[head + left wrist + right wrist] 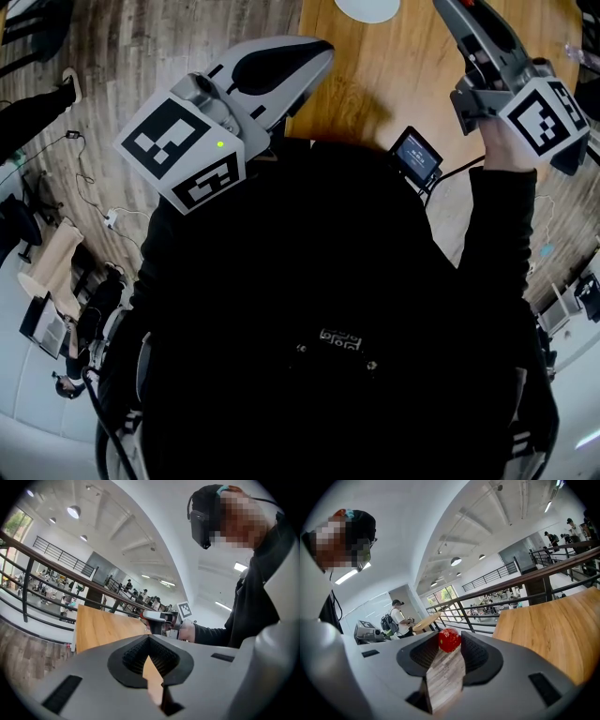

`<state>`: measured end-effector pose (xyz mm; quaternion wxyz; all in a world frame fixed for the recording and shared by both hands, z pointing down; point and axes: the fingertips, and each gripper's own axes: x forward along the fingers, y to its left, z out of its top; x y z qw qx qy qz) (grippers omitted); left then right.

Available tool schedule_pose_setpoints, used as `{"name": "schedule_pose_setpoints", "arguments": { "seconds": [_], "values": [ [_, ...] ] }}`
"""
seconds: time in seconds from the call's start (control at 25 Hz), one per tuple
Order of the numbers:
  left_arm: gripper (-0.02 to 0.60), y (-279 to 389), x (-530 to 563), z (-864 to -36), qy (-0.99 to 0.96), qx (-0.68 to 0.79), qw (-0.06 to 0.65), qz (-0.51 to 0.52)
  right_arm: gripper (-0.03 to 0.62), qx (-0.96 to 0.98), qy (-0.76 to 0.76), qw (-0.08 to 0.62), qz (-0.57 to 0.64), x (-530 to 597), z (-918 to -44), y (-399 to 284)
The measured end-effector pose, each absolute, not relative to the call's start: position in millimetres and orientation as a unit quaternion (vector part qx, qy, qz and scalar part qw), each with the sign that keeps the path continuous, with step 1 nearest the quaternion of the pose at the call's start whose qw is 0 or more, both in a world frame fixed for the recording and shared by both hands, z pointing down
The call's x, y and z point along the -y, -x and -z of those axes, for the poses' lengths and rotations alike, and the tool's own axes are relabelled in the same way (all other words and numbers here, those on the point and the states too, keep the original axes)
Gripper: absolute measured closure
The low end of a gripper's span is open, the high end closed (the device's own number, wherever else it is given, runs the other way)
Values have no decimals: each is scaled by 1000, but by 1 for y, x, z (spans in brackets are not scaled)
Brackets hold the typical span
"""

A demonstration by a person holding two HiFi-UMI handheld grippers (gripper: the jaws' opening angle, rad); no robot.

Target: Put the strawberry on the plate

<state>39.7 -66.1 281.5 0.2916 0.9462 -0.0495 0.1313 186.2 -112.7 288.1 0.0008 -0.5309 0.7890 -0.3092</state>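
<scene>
A small red strawberry (449,640) sits pinched between the tips of my right gripper (449,637), which is shut on it and held in the air beside the wooden table (553,620). In the head view the right gripper (455,14) reaches up toward the top edge, close to a white plate (367,7) that is cut off by the frame on the table (375,75). My left gripper (314,52) hangs over the table's left edge. Its jaws meet at the tips with nothing between them (149,638). The right gripper (157,617) also shows across the table in the left gripper view.
A small device with a lit screen (416,155) stands at the table's near edge by my right arm. A metal railing (497,603) runs behind the table. Wood-plank floor (141,56) lies to the left, with cables and furniture further out.
</scene>
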Motion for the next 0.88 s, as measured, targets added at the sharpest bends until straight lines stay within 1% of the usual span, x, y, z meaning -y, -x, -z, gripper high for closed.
{"name": "schedule_pose_setpoints", "arguments": {
  "seconds": [0.64, 0.88],
  "values": [
    [583, -31, 67, -287, -941, 56, 307, -131, 437, -783, 533, -30, 319, 123, -310, -184],
    [583, -18, 71, -279, -938, 62, 320, -119, 437, -781, 532, -41, 326, 127, -315, -174]
  ]
}}
